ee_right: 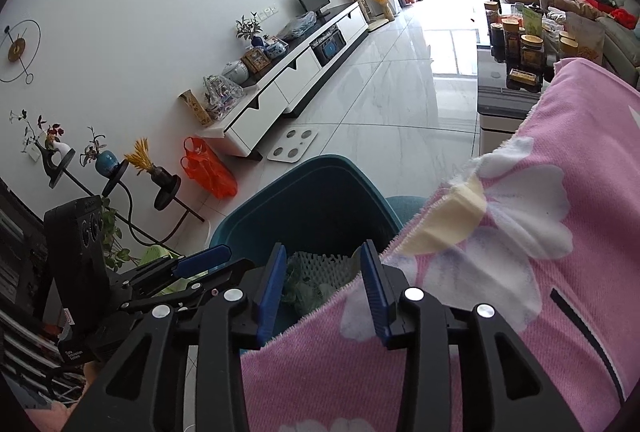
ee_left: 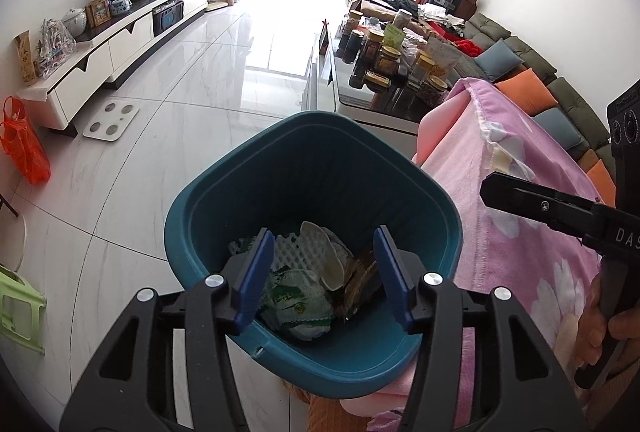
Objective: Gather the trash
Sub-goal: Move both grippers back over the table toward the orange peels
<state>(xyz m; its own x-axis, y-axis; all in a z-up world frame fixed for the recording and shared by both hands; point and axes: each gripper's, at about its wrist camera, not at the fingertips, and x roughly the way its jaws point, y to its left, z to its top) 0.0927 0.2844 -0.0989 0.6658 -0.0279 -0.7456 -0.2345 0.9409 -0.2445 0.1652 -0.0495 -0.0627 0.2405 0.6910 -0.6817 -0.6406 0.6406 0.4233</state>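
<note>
Left wrist view: my left gripper (ee_left: 322, 272) hangs right over the teal trash bin (ee_left: 424, 352), blue pads spread apart w/ nothing between them. Bin sits on the white tile floor (ee_left: 180, 104), tight against the pink floral blanket (ee_left: 532, 232). Inside the bin: white foam net (ee_left: 290, 252), green-printed wrapper (ee_left: 298, 302), a pale curved shell-like piece (ee_left: 326, 256), a brown packet (ee_left: 362, 278). My right gripper (ee_right: 323, 290) is over the blanket edge nr the bin rim, jaws also apart, holding nothing. Right wrist view shows the bin (ee_right: 320, 196) partly hidden behind the blanket (ee_right: 520, 252). Orange plastic bag (ee_right: 208, 172) lies well apart, by the white TV cabinet (ee_right: 296, 72).
</note>
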